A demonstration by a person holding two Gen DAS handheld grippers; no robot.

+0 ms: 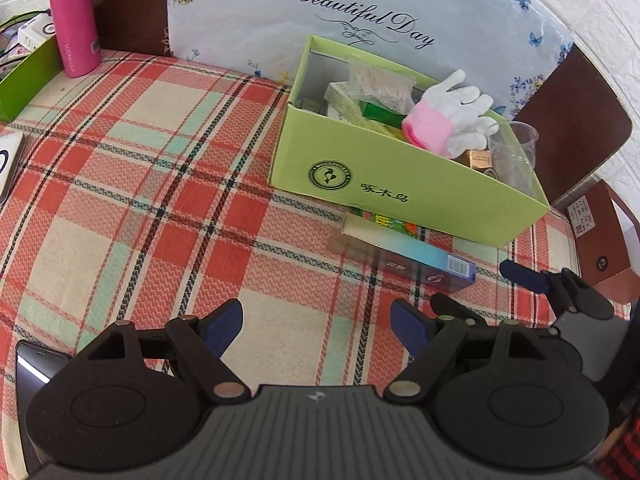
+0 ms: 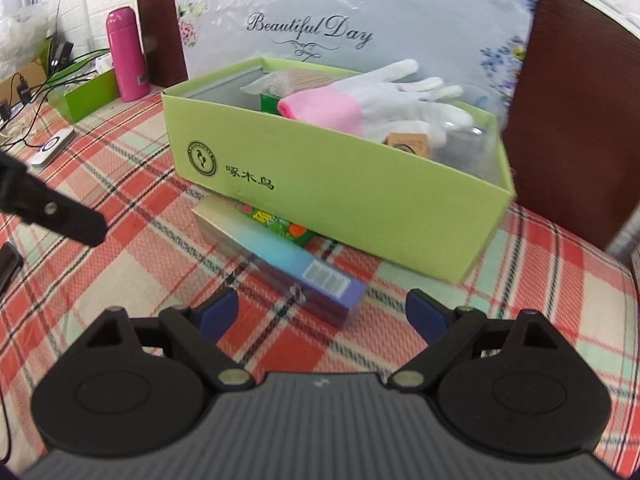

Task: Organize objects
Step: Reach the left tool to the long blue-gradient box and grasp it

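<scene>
Checked tablecloth (image 2: 120, 272): blue box (image 2: 288, 268) apparently before right gripper (image 2: 320, 314).

Blue carton (image 2: 288, 268) smeared by motion, print unreadable. Flowered pack (image 2: 280, 226) half hidden under my green box (image 2: 340, 200). Phone (image 1: 36, 364) mostly behind my left gripper (image 1: 318, 330). Clear cup (image 2: 464, 142) blurred.
</scene>
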